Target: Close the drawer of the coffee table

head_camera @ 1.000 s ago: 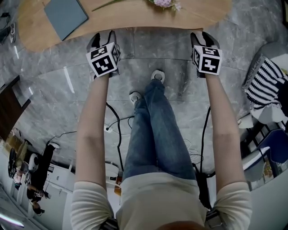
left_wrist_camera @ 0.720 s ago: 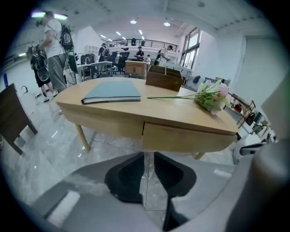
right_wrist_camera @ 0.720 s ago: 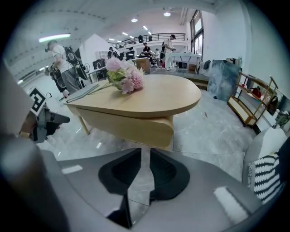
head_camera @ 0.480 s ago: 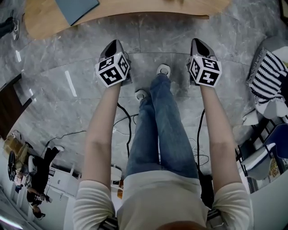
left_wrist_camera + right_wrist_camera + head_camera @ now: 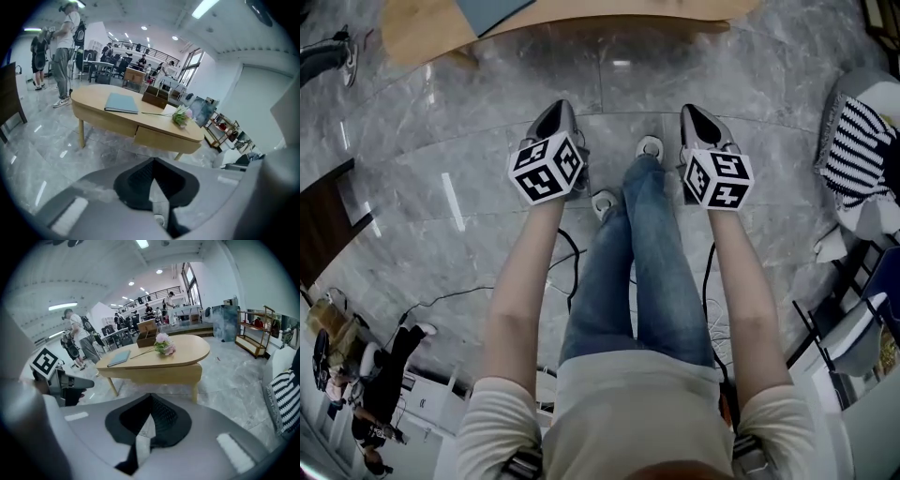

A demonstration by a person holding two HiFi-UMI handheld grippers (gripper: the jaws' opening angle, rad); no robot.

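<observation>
The oval wooden coffee table (image 5: 93, 101) stands on the grey marble floor, well ahead of both grippers. Its drawer front (image 5: 159, 138) looks flush with the table's side. On top lie a blue book (image 5: 122, 103) and a pink flower sprig (image 5: 180, 115). In the head view only the table's near edge (image 5: 581, 26) shows at the top. My left gripper (image 5: 555, 117) and right gripper (image 5: 694, 117) hang side by side over bare floor, apart from the table. Both are shut with nothing between the pads. The right gripper view shows the table (image 5: 159, 362) from its rounded end.
The person's legs and shoes (image 5: 649, 147) stand between the grippers. Cables (image 5: 572, 253) trail on the floor. A chair with a striped cushion (image 5: 858, 155) sits at the right, dark furniture (image 5: 323, 225) at the left. People (image 5: 63, 56) stand beyond the table; a shelf (image 5: 255, 329) lines the wall.
Both grippers have drawn back from the table's edge toward the person and risen. The table has slid toward the top of the head view.
</observation>
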